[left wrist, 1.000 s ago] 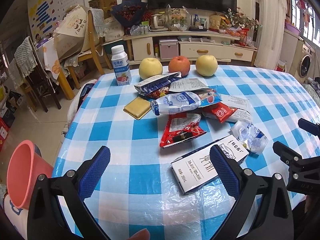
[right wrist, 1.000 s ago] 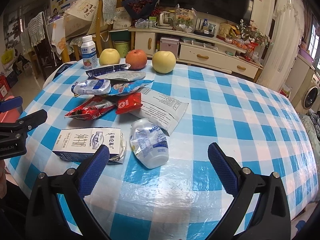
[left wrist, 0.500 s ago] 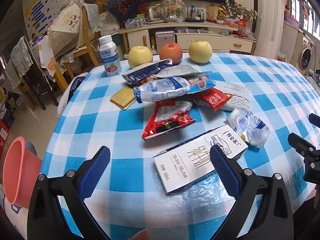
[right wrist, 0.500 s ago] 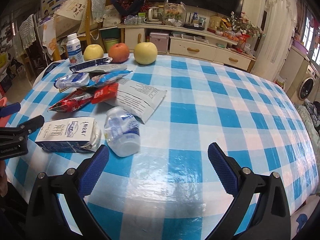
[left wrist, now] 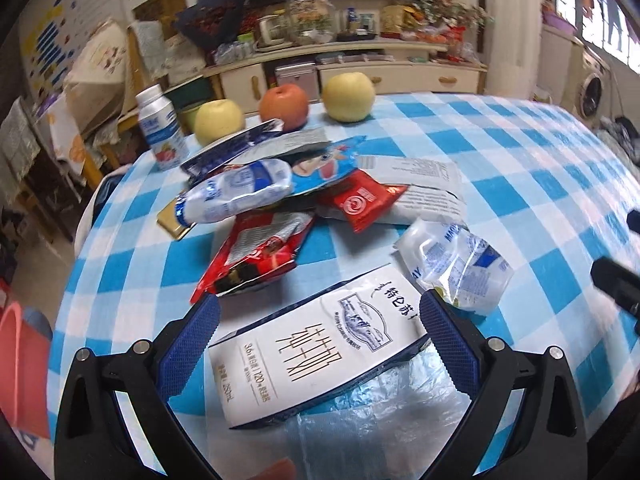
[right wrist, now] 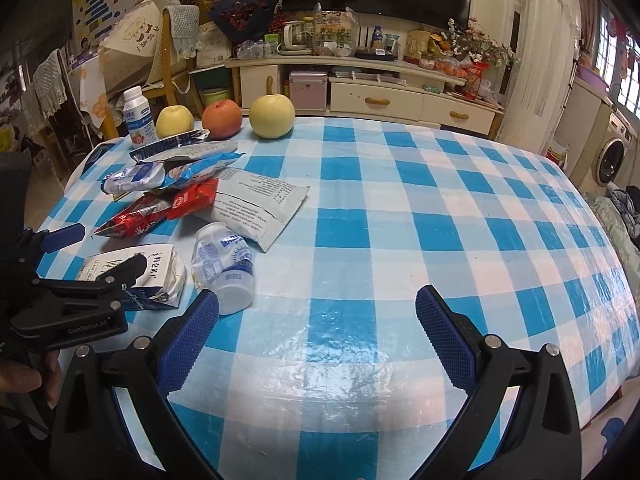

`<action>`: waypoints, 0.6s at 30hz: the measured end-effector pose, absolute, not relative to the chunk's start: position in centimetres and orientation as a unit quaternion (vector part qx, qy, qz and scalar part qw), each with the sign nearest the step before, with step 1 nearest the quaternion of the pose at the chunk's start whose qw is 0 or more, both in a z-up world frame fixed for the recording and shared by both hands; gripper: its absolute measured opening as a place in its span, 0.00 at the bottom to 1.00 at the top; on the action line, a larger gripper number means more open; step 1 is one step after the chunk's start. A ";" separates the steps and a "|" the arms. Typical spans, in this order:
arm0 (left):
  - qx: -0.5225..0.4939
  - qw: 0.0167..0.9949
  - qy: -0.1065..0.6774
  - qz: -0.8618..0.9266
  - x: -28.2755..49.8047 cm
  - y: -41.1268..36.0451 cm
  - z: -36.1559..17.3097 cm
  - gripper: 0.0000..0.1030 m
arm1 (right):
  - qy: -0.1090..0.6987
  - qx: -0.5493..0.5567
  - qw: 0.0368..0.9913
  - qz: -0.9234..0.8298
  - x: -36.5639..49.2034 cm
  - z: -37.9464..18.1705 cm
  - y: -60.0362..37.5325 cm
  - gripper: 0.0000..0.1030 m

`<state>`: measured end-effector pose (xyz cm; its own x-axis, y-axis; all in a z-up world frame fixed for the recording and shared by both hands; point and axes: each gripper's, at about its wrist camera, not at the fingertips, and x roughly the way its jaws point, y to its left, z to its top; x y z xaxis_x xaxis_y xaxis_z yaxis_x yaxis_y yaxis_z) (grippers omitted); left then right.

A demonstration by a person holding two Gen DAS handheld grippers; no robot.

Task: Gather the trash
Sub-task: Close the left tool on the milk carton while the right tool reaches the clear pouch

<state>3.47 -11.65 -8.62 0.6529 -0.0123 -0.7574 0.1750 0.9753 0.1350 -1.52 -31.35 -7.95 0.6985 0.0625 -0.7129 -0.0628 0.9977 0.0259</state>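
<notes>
Left gripper [left wrist: 318, 326]: jaws wide apart, straddling the flattened white milk carton [left wrist: 316, 354]; the carton lies flat on the blue-and-white checked tablecloth [left wrist: 500, 152] between the two blue pads, its long axis running diagonally from the left pad side toward the right pad; whether either pad touches the carton cannot be told. Just beyond the right pad lies a crushed clear plastic bottle [left wrist: 454, 266]; just beyond the left pad, a red snack wrapper [left wrist: 256, 258]. Further ahead of the jaws is a heap of wrappers: a white-and-blue packet [left wrist: 236, 196], a small red sachet [left wrist: 360, 202], a grey printed bag [left wrist: 424, 192]. Past the heap stand two yellow apples [left wrist: 347, 96] with a red apple [left wrist: 284, 106] between them, and a small white drink bottle [left wrist: 160, 132] to the left. A red bucket [left wrist: 22, 364] sits off the table edge, left of the left jaw.

Right gripper [right wrist: 318, 330]: jaws wide apart, holding nothing; bare tablecloth between the pads. The crushed bottle lies just ahead of its left pad, cap end toward the pad; the carton is further left, with the left gripper's fingers on either side of it.
</notes>
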 end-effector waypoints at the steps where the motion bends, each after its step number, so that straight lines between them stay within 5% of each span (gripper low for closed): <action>1: 0.107 0.901 0.416 -0.058 3.6 -11.8 -8.8 0.96 | 0.386 0.003 0.922 0.033 -1.5 -7.9 -31.6 0.97; 18: 0.272 0.815 0.457 -0.230 3.9 -13.3 -11.6 0.96 | 0.376 0.025 0.925 0.045 -1.5 -6.7 -32.3 0.97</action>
<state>3.87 -13.26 -11.60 0.4774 -0.1262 -0.8696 0.6228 0.7467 0.2336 -1.49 -32.34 -6.74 0.7133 0.1026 -0.6933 -0.0644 0.9946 0.0810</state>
